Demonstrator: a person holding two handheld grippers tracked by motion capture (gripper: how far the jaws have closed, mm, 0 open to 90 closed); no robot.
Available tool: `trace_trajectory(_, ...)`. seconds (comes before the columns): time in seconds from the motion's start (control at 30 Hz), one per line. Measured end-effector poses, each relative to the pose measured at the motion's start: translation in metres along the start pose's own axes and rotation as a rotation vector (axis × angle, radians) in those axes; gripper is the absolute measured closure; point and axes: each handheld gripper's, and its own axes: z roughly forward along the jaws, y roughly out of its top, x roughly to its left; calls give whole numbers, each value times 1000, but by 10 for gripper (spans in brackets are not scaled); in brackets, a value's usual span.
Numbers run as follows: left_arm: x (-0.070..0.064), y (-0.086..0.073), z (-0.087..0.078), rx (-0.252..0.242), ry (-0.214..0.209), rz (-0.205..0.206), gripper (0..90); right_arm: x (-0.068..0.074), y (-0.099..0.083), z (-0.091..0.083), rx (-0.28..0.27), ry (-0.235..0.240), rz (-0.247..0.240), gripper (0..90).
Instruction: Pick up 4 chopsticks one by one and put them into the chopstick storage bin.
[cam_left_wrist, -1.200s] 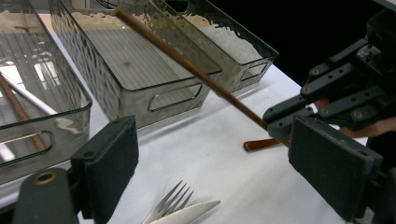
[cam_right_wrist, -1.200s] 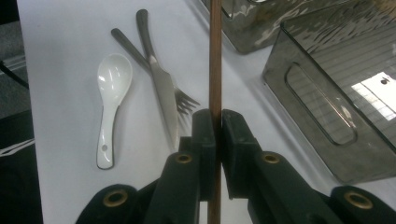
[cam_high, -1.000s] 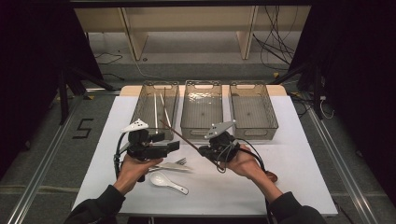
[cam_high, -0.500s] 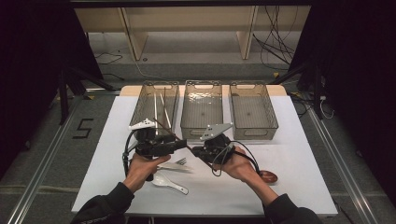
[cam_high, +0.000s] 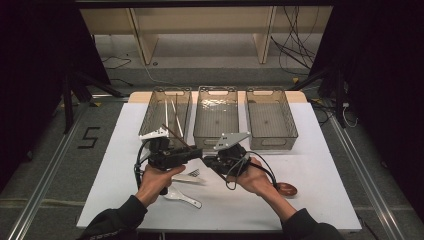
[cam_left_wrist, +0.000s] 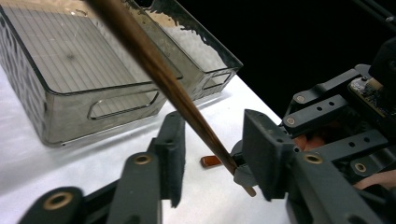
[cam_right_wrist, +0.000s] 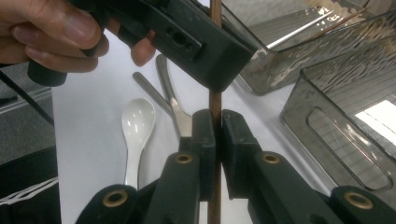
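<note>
Right hand-held gripper (cam_right_wrist: 215, 135): clenched on my brown chopstick (cam_right_wrist: 215, 100), above the tabletop's (cam_high: 325, 165) near middle.
Left hand-held gripper (cam_left_wrist: 212, 154): jaws apart, chopstick passing between them, ungripped.
Axis: chopstick runs from my right grip up-left toward the far-left bin (cam_high: 167, 111); left hand nearer that bin.

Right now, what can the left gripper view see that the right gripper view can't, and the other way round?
The left gripper view alone shows a small reddish-brown thing lying on the table, and the left hand-held gripper with its jaws open on either side of the brown chopstick.

The right gripper view alone shows a white spoon, the metal cutlery beside it, and the right hand-held gripper shut on that chopstick.

Both show the chopstick, the clear bins and the white table.
</note>
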Motion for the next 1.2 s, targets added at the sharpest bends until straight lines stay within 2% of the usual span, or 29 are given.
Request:
trace_trajectory(0.4, 0, 0, 0, -9, -24, -13, 764, 1, 0, 1, -8, 1, 1, 850)
trace_trajectory(0.57, -1, 1, -1, -9, -58, -34, 824, 2, -1, 2, -18, 0, -6, 850)
trace_trajectory(0.8, 0, 4, -3, 0, -74, -44, 839, 3, -1, 2, -30, 11, 6, 845)
trace_trajectory(0.87, 0, 5, -4, 4, -73, -31, 841, 2, -1, 1, -33, 17, 6, 833)
trace_trajectory(1.0, 3, 13, -12, -9, -70, -29, 842, 1, -3, -6, -18, 14, -16, 725)
trace_trajectory(1.03, 5, 16, -14, -4, -65, -20, 842, 0, -3, -10, -22, 17, -10, 690)
trace_trajectory(1.1, 9, 21, -19, -5, -56, -32, 841, -3, -6, -18, -9, 15, 5, 627)
trace_trajectory(1.2, 16, 30, -28, -8, -40, -37, 841, -7, -15, -31, 7, -10, 24, 556)
